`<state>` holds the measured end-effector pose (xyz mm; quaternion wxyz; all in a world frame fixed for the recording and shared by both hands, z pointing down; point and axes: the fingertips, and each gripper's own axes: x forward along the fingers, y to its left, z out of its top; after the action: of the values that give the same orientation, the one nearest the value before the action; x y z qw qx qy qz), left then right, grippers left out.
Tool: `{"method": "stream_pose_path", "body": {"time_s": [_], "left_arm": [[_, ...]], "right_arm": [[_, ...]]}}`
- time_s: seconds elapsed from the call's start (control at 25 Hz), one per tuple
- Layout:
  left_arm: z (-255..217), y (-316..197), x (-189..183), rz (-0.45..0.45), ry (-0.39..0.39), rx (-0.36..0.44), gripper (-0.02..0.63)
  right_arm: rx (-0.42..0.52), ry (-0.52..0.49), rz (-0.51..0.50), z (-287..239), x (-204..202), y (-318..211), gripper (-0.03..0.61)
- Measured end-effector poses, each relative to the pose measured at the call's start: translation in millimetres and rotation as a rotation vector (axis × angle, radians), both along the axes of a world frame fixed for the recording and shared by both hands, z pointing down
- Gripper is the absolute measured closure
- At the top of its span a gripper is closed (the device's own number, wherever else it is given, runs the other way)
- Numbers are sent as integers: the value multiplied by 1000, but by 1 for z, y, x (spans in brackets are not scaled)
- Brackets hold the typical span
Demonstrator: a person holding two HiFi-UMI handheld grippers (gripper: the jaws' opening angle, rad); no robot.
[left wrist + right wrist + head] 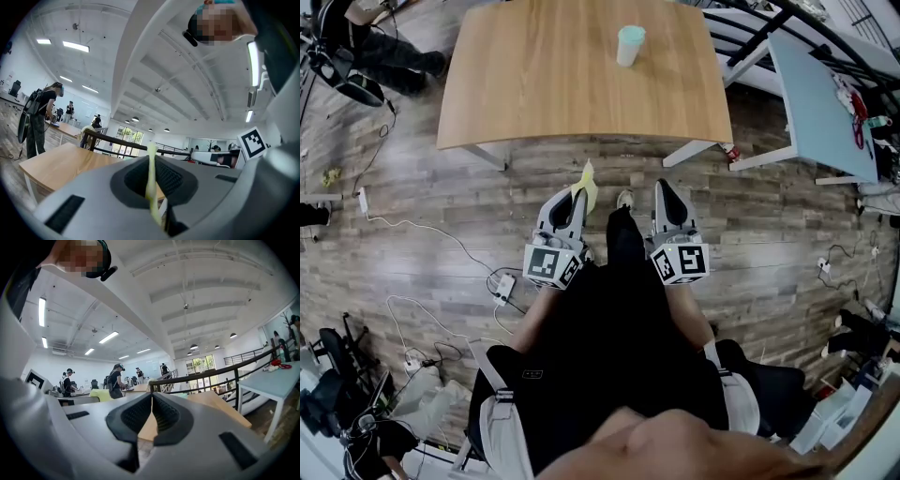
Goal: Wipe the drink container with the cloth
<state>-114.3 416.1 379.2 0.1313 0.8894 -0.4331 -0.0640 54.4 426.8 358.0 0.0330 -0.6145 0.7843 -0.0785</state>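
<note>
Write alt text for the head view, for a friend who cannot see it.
Seen from above, a person holds two grippers over a wood floor: the left gripper clamps a yellow cloth, the right gripper is shut and empty. Ahead stands a wooden table with a pale green cup on it.

I'm holding my left gripper [573, 194] clamped on the cloth [587, 182], my right gripper [665, 190] seemingly closed, both pointing forward

open-plan lab: desks [581, 66], floor cables [422, 234].
</note>
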Motion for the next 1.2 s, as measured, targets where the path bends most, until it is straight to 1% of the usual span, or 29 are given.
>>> {"method": "stream_pose_path", "body": {"time_s": [0.16, 0.36, 0.52, 0.68, 0.8, 1.0, 1.2], "left_arm": [[3, -37, 22, -3, -7, -7, 581], [4, -84, 52, -37, -16, -29, 581], [5, -126, 74, -67, -32, -25, 581], [12, -154, 97, -85, -22, -60, 581], [13, -174, 111, -103, -25, -64, 581], [6, -193, 124, -131, -42, -51, 581], [9, -215, 118, -141, -33, -66, 581]], "right_arm": [[-3, 3, -14, 0, 20, -40, 546], [-22, 4, -51, 3, 49, -90, 546], [-18, 0, -96, 3, 68, -134, 546], [-39, -1, -152, 9, 85, -164, 546], [-39, 2, -181, 9, 97, -187, 546], [-44, -9, -213, 9, 109, -214, 546], [-67, -8, -239, 18, 103, -240, 546]]}}
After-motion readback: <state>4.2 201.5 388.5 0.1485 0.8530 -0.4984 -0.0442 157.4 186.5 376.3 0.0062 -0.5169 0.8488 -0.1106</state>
